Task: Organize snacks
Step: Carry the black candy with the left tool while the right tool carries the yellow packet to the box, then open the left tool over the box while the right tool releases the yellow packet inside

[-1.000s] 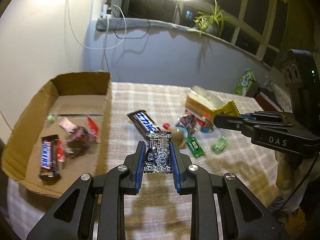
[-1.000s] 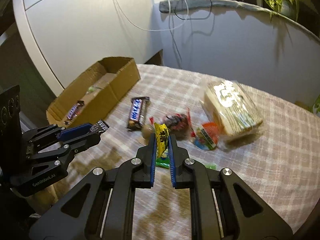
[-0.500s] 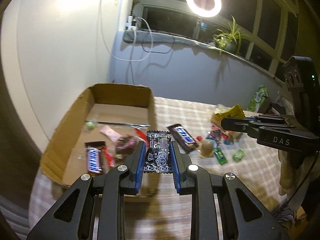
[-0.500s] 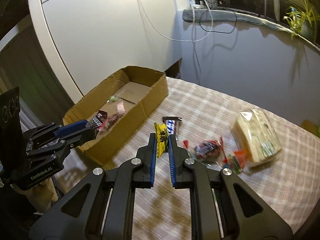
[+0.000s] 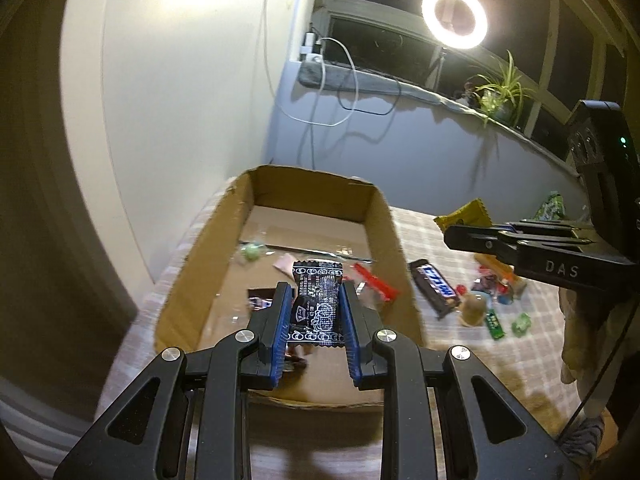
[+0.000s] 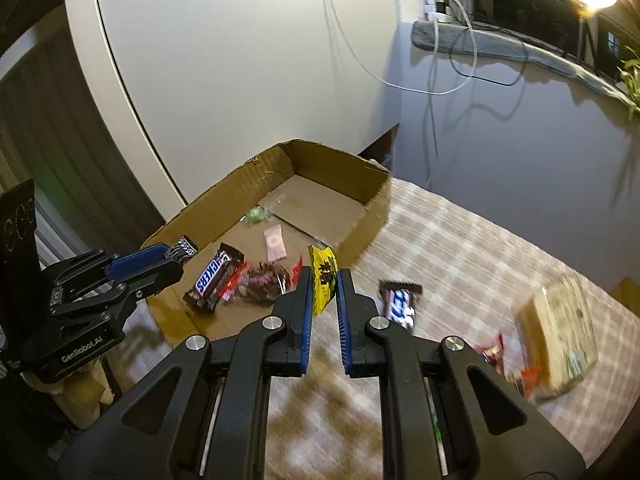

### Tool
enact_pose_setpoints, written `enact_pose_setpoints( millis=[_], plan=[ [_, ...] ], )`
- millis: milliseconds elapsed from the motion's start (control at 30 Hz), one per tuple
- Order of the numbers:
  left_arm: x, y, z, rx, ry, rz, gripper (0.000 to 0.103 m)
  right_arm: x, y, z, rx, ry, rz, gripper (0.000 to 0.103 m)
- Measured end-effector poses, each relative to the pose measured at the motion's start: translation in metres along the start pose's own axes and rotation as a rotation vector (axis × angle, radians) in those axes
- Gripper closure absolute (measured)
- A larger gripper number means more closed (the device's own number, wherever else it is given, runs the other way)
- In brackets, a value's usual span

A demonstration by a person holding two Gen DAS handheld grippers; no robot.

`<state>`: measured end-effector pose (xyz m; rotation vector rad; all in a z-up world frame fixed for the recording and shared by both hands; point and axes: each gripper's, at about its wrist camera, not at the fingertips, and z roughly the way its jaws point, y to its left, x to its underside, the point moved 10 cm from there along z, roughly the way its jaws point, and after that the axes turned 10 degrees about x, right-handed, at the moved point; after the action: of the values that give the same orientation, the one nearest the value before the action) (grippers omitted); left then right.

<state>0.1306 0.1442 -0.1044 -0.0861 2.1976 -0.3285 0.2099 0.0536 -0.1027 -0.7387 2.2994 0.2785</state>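
A black packet (image 5: 318,306) is pinched between the pads of the left gripper (image 5: 316,304) above the near end of the cardboard box (image 5: 384,216), while a yellow packet (image 6: 323,280) is clamped in the right gripper (image 6: 323,292) just beside the box's wall. Further off, a chocolate bar (image 6: 214,278) (with other sweets) is seen lying inside the box, and another bar (image 6: 400,302) is left on the checked tablecloth (image 6: 460,248).

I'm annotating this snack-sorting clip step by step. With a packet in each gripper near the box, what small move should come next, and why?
Probably open the left gripper and drop its black packet first. It already hangs over the floor of the cardboard box, above the snacks lying there. The right gripper, shut on the yellow packet, looks to be about at the box's near wall, so it likely needs a little more travel.
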Motion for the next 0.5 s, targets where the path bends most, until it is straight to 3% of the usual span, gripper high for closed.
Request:
enact_pose_setpoints(
  millis=[500],
  plan=[
    [-0.004, 0.028, 0.008, -0.023, 0.000, -0.038, 0.080, -0.027, 0.030, 0.056, -0.026, 0.048, -0.047, 0.091]
  ],
)
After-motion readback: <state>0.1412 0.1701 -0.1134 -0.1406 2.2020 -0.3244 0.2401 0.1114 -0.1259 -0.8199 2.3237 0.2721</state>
